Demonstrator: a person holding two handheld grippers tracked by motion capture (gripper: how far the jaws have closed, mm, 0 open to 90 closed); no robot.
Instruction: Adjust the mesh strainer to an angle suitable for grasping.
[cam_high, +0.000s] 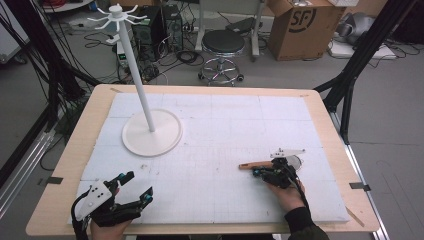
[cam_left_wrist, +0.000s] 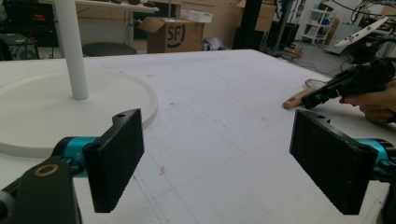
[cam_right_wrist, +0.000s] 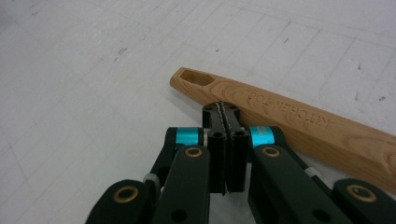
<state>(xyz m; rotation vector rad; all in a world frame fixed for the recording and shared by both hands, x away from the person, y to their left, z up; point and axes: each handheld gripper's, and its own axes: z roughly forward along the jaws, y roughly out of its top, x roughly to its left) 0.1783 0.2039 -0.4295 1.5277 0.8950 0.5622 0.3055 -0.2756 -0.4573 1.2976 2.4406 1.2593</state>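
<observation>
The wooden handle (cam_right_wrist: 289, 119), stamped "KITCHEN TOOL" and with a slot hole at its free end, lies flat on the white gridded mat (cam_high: 220, 145) at the table's right side. What it joins at its far end looks like a wire or metal head (cam_high: 296, 161), though the high view is too small to confirm.

The right gripper (cam_right_wrist: 226, 112) sits just beside the handle, its jaws pressed together with nothing between them; the tips are at the handle's edge, contact uncertain.

The left gripper (cam_high: 134, 189) rests near the front left of the mat, well apart from the handle, jaws spread wide and empty.

A white stand (cam_high: 151, 131) with a round base occupies the mat's rear left.
</observation>
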